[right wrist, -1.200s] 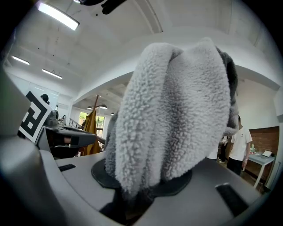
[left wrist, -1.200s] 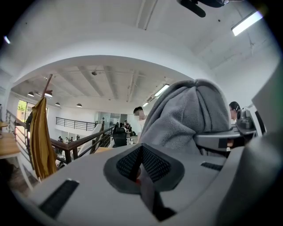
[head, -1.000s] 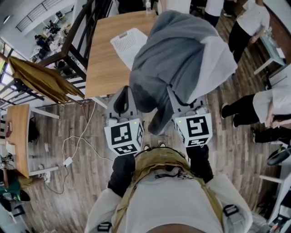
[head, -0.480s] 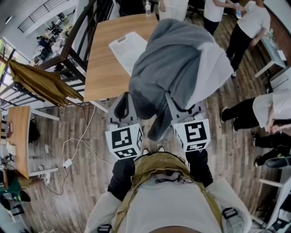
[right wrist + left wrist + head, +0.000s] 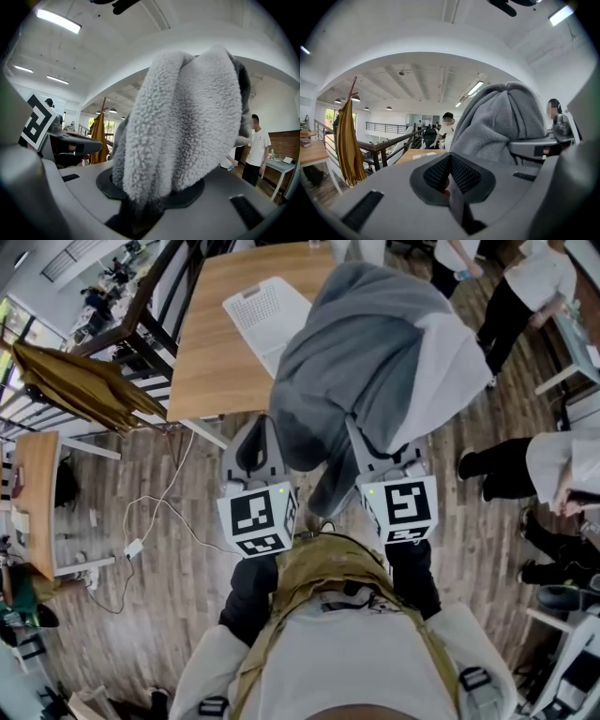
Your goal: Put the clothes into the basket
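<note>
A grey fleece garment hangs bunched in the air in front of me, above the wooden floor. My right gripper is shut on its lower folds; in the right gripper view the fleece rises straight out from between the jaws. My left gripper is just left of the garment, apart from it. Its pads meet with nothing between them, and the grey garment fills the right side of that view. The white perforated basket lies on the wooden table, beyond and left of the garment.
A mustard-yellow garment hangs over a dark railing at the left, beside the table. A white cable trails across the floor. People stand at the right and far side. A small wooden desk is at the far left.
Both grippers and the held garment stay almost where they were. The bystanders at the right have shifted a little.
</note>
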Available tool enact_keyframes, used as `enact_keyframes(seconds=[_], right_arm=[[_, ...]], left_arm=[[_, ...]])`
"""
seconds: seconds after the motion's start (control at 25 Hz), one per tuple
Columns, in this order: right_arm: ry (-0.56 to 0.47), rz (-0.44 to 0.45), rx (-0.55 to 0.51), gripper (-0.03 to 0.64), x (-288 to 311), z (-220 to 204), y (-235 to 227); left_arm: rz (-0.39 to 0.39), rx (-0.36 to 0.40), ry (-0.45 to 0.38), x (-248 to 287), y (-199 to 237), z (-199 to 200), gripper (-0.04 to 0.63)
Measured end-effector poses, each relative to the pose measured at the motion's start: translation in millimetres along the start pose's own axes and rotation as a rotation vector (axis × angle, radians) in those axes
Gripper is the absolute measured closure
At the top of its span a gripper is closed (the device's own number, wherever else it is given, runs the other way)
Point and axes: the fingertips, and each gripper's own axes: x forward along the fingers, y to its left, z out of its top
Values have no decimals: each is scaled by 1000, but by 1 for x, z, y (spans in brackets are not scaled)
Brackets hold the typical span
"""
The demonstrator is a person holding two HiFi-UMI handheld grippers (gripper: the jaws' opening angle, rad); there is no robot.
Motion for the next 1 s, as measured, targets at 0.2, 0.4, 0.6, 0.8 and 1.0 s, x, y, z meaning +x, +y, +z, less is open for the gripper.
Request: enact_keyframes(seconds=[0.2, 0.4, 0.6, 0.8, 1.0], right_arm=[[11, 25, 1, 453, 4, -9, 5], [20, 41, -20, 453, 24, -16, 14], [26, 25, -34, 451, 60, -14, 8], [2, 7, -43, 451, 106, 6, -5], [-20, 4, -58, 451, 158, 22, -13]], left_arm=[[17, -8, 6, 1, 3, -7, 594], [25, -39, 10, 15, 20, -16, 594], [15, -62, -10, 53, 42, -11, 594], [-3, -71, -20, 98, 63, 7, 594], [-1, -72, -19, 142, 92, 18, 594]])
